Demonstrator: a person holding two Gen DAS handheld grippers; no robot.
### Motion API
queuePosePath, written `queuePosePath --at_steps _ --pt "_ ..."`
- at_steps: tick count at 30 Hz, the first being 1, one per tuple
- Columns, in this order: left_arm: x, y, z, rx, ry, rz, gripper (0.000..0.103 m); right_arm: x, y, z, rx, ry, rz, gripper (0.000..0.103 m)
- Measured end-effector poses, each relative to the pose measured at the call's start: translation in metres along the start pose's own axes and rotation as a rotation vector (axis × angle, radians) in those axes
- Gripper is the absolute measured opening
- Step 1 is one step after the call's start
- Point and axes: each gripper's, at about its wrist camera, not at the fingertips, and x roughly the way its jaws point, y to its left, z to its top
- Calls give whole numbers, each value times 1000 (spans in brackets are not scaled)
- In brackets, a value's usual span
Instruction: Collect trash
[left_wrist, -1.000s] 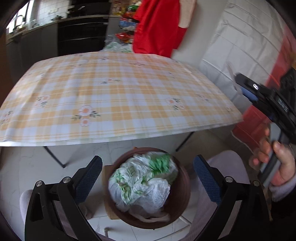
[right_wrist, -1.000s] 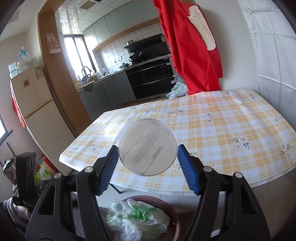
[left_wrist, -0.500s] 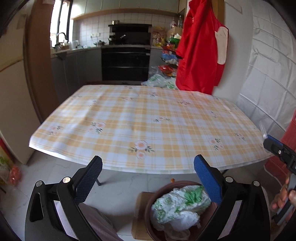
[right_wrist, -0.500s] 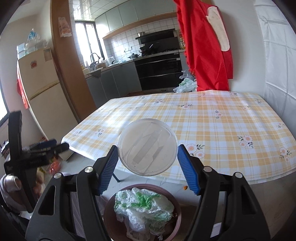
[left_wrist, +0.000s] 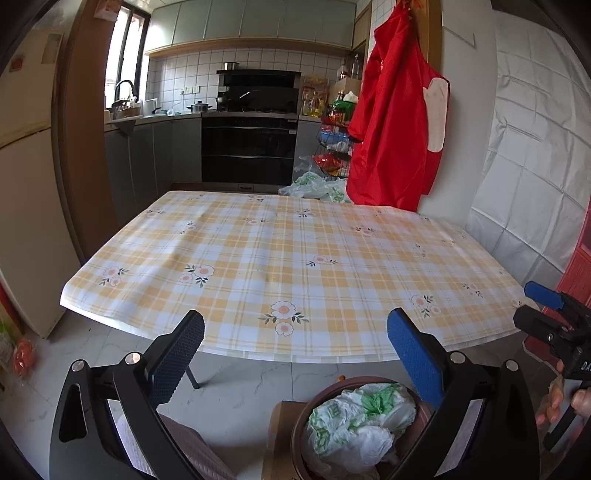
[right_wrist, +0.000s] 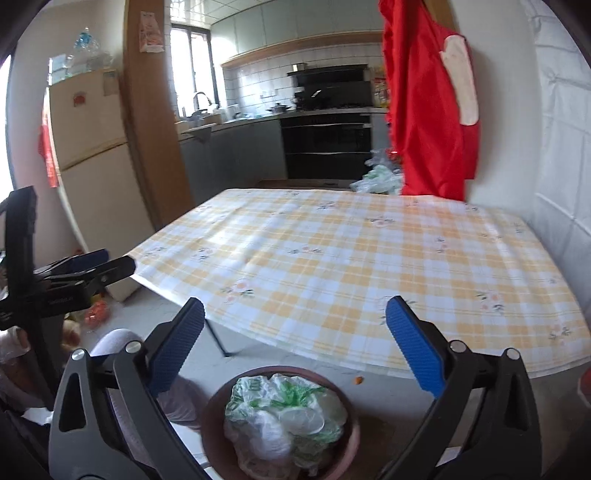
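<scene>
A brown round bin (right_wrist: 210, 417) stands on the floor below the table's near edge, stuffed with white and green plastic bags (right_wrist: 273, 398). A clear round lid (right_wrist: 301, 421) lies on top of those bags. My right gripper (right_wrist: 294, 305) hangs above the bin; its jaws are opening wide and nothing is between them. My left gripper (left_wrist: 295, 317) is open and empty, pointing at the table's edge, with the bin (left_wrist: 299, 424) low and to the right. Each gripper shows in the other's view: the right gripper (left_wrist: 535, 308) at the right edge, the left gripper (right_wrist: 118, 260) at the left.
The table (left_wrist: 295, 258) carries an orange and white checked cloth with flowers. A red apron (left_wrist: 395, 129) hangs on the wall behind it. A fridge (right_wrist: 92, 166) stands to the left. Cardboard (left_wrist: 280, 424) lies under the bin, and an orange crumb (right_wrist: 357, 379) is on the floor.
The clear lid left the right gripper's jaws and now lies in the bin; those jaws spread wide. The left gripper rose and tilted up, so the bin slid low right.
</scene>
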Motion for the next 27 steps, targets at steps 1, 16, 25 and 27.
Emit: queuePosePath --at_steps 1,16,25,27 --pt "0 -1 -1 4 -2 0 97 -1 -1 0 3 -3 -17 97" --pt "-5 -5 5 3 -2 -71 97 -8 -18 5 71 -39 -171 97" --pt "-16 -15 18 80 -21 -39 97 -16 -13 20 73 -28 -201 97" --pt "-21 -20 22 114 -45 -12 97 -20 -9 27 56 -23 -212 97"
